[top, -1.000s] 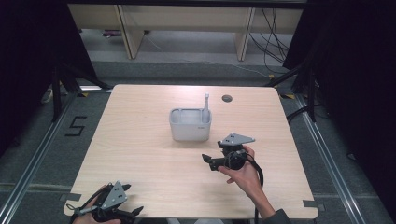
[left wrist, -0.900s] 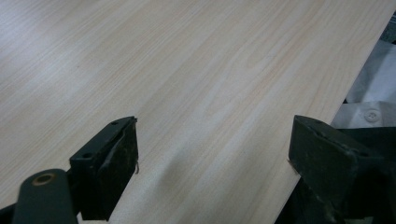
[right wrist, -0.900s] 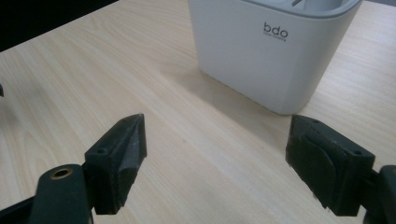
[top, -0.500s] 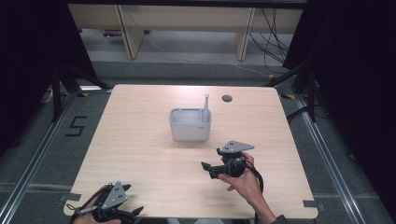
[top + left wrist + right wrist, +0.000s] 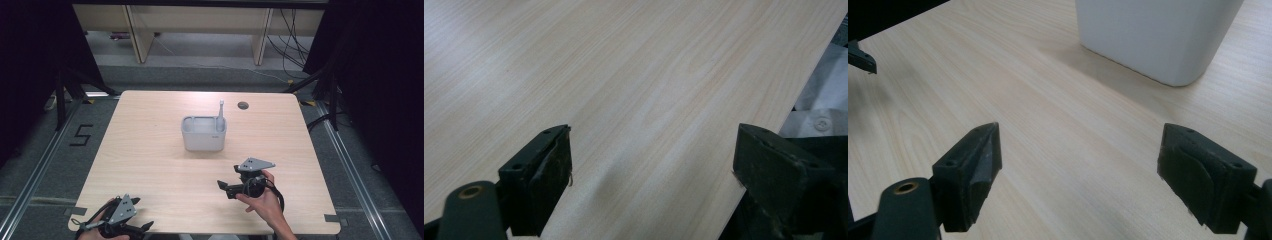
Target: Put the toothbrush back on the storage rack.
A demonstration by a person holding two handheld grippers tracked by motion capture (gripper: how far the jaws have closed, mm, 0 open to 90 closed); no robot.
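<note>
Two hand-held grippers are gaping wide, gripping nothing: right hand-held gripper is hovering toward the worktop's near edge, near the grey container sitting mid-worktop, left hand-held gripper at the near-left corner

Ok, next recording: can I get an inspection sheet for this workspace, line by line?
Surface: light wood table, bare apart from the items below; round grommet hole near the far edge.
Job's things: white rectangular holder at table centre, upright; a grey stick-like utensil stands in its right end.
Clutter: nothing seen.
Grippers: left gripper open, empty, at the near left table edge; right gripper open, empty, on the near side of the holder, apart from it.
Cables: black cable loops from the right gripper; more cables on the floor behind the table.
Surroundings: dark curtains both sides, floor mark "5" at left.
</note>
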